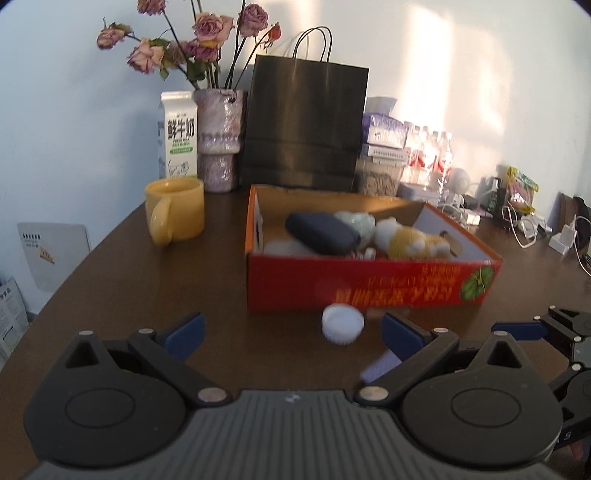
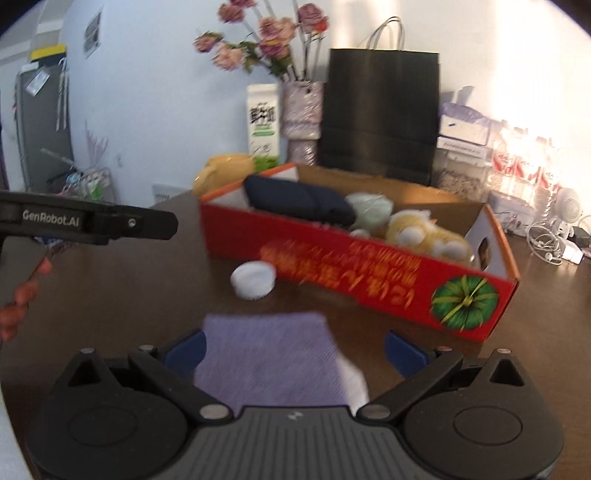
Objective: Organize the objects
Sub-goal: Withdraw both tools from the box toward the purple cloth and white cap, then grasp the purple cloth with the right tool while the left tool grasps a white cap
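Box (image 1: 369, 284) mid-table (image 1: 147, 295); pouch (image 1: 321, 232) and plush (image 1: 413, 240) inside, pouch left of plush. Cap (image 1: 342, 324) just before box front. Mug (image 1: 175, 214) left of box. Carton (image 1: 178, 134), vase (image 1: 219, 140), bag (image 1: 304, 122) in row behind. Cloth (image 2: 273, 358) nearest, before cap.

Black paper bag (image 1: 306, 122), milk carton (image 1: 178, 134) and, seemingly, dried roses (image 1: 207, 33).

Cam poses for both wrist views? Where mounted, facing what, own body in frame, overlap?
Left wrist: on the left gripper, open, facing the red cardboard box head-on across the brown table; the right gripper shows at its right edge.
Right wrist: on the right gripper, open over a purple cloth, facing the box from its right; the left gripper's side and fingers show at left.
Shared: box, white cap, milk carton, black paper bag.
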A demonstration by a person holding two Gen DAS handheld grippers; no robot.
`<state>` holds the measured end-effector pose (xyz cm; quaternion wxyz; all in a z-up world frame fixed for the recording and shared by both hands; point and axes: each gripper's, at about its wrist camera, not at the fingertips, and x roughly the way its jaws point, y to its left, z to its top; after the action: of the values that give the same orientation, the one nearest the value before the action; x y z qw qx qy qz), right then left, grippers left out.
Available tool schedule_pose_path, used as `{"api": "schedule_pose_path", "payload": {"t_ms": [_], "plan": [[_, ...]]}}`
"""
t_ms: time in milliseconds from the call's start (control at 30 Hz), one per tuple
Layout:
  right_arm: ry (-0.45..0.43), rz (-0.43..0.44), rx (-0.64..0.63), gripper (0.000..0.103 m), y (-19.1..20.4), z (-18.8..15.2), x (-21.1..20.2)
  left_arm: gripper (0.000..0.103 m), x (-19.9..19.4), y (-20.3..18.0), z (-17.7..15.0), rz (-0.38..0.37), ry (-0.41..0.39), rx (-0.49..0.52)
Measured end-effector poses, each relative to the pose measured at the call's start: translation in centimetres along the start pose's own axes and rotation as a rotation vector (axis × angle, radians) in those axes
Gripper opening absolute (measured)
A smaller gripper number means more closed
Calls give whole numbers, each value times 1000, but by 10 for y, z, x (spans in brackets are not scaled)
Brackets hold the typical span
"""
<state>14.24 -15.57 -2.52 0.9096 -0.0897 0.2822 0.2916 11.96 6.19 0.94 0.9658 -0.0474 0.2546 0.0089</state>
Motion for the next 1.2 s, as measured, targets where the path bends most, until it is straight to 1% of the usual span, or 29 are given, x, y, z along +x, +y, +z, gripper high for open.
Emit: {"api": "schedule_pose_path", "payload": {"t_ms": [100,233,367,433,500,533,567,600,633,667,767,833,867,900,933,1033,1133,1200], "plan": [[14,12,-7,103,6,-7,-2,103,-8,3,-9,-3,9,-2],[47,19,-12,103,10,-12,3,103,-15,6,-18,-8,21,-4],[62,19,-13,103,10,-15,10,103,-19,8,-25,-12,31,-11],[60,24,-7,100,8,-16,11,103,-21,9,-27,-9,33,-14],[53,45,16,89,5,-16,9,103,-22,11,-28,-7,33,-19],[51,49,23,87,4,-16,9,103,-22,11,-29,-5,33,-22],[49,46,25,82,3,-16,8,103,-22,12,-29,-3,32,-25],[48,38,20,72,3,-16,8,103,-23,12,-29,-2,32,-27],[50,31,14,68,4,-16,8,103,-23,13,-30,-3,33,-29],[52,27,6,64,4,-16,8,103,-23,13,-30,-4,33,-31],[53,11,-41,61,9,-18,9,103,-22,13,-32,-6,37,-34],[40,9,-78,49,15,-20,6,103,-22,13,-34,-5,42,-35],[33,12,-99,39,19,-20,5,103,-22,13,-34,-4,45,-36],[25,13,-125,23,24,-21,3,103,-22,14,-35,-2,49,-36],[21,17,-144,18,28,-21,2,103,-22,14,-35,-1,52,-37],[-13,50,-152,15,34,-19,-7,103,-23,13,-35,0,52,-39],[-68,76,-106,14,28,-9,-19,103,-22,10,-34,-3,53,-34],[-100,73,-70,14,20,-3,-28,103,-20,6,-34,-11,56,-29]]}}
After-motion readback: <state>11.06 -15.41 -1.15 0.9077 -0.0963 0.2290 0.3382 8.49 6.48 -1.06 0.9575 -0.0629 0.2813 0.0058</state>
